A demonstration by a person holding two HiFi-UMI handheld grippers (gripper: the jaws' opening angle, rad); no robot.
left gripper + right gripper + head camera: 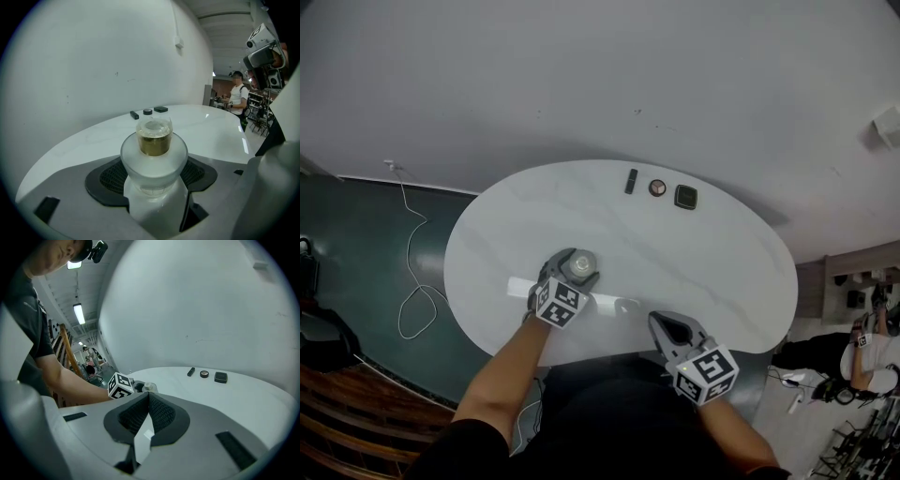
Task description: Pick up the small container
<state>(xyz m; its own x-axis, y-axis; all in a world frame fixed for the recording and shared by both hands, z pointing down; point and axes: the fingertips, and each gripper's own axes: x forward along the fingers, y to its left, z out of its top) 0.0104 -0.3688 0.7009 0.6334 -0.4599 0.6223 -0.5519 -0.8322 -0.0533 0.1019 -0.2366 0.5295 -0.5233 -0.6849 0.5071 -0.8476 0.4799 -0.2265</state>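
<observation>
Small container [153,159] | 11 o'clock, on table [722,272] | my left gripper [577,263] straddles it, jaws wide, ready to clamp | right gripper [149,401] closed, empty, parked clear.

You are working under soft, even overhead light. The white table [722,272] is throwing a glare strip by your near edge and bright streaks in the left gripper view. Both gripper views are bowing hard and going black at the corners. The container [153,159] is blurring up close, and a ceiling lamp [78,313] is blowing out.
</observation>
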